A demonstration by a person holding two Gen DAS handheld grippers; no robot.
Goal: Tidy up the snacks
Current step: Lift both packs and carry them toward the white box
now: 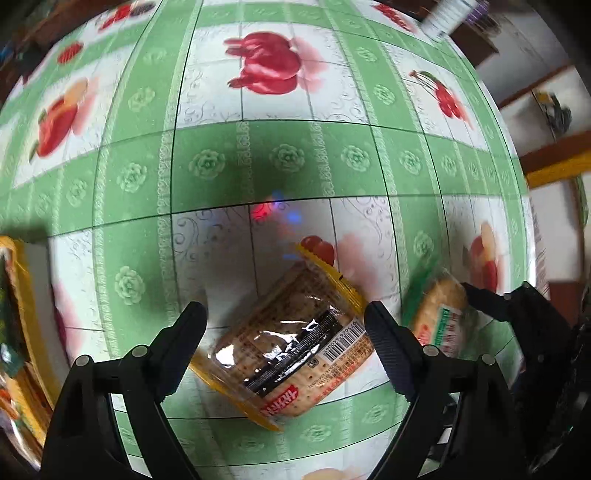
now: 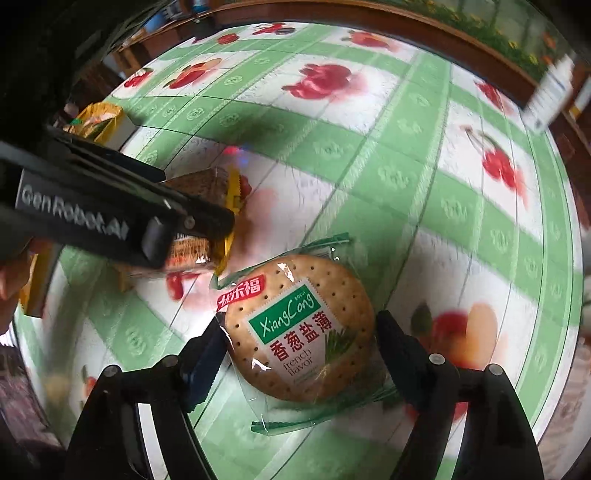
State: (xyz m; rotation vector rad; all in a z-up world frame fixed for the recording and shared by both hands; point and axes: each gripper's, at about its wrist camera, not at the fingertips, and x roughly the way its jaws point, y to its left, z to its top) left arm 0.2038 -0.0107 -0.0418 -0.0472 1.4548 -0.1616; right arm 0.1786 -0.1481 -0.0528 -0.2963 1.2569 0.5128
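Observation:
A yellow-edged square cracker pack (image 1: 291, 343) lies on the green fruit-print tablecloth (image 1: 258, 158), between the fingers of my left gripper (image 1: 286, 321), which is open around it without clearly touching. A round biscuit pack with a green label (image 2: 299, 328) lies between the fingers of my right gripper (image 2: 299, 339); the fingers press its sides. The left gripper (image 2: 122, 214) shows in the right wrist view over the cracker pack (image 2: 207, 184). The right gripper's fingers (image 1: 491, 299) and the round biscuit pack (image 1: 439, 314) show at the right of the left wrist view.
A box holding snack packs (image 1: 18, 314) stands at the table's left edge, also in the right wrist view (image 2: 99, 118). A white container (image 1: 447, 14) is at the far right table edge. Wooden furniture borders the table at the back.

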